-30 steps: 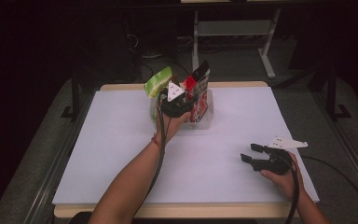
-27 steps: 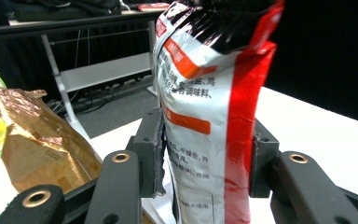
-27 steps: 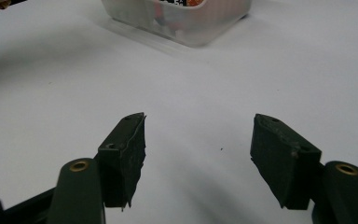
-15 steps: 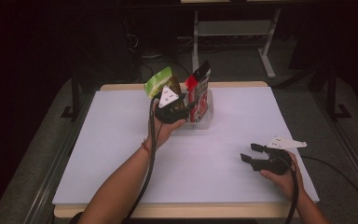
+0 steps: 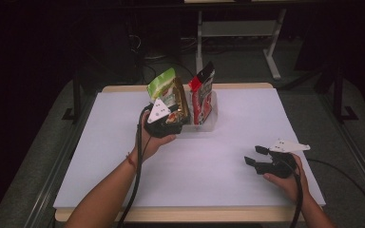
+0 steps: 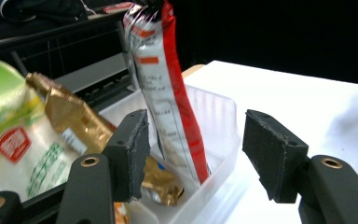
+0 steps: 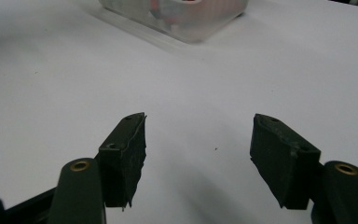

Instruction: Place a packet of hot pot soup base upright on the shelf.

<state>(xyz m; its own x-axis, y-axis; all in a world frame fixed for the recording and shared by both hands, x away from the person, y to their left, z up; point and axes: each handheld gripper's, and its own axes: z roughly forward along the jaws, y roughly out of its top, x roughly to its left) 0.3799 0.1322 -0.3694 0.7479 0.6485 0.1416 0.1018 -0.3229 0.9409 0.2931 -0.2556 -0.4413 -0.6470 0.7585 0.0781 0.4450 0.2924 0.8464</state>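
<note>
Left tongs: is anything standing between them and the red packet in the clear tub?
Nothing visible blocks it. The left tongs, whose jaws have just been opening, are empty; the red packet stands upright in the clear tub right ahead. The gold packet leans to one side.

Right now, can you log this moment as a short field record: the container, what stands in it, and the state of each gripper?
surface: white table top
container: clear plastic bin, at the far middle of the table
contents: red and white snack packet, upright; gold foil packet, leaning; green and white bag, at the bin's left end in the high view
left gripper: at the bin's near side, jaws just been opening, nothing pressed between the pads
right gripper: open, low over bare table, apart from the bin
</note>
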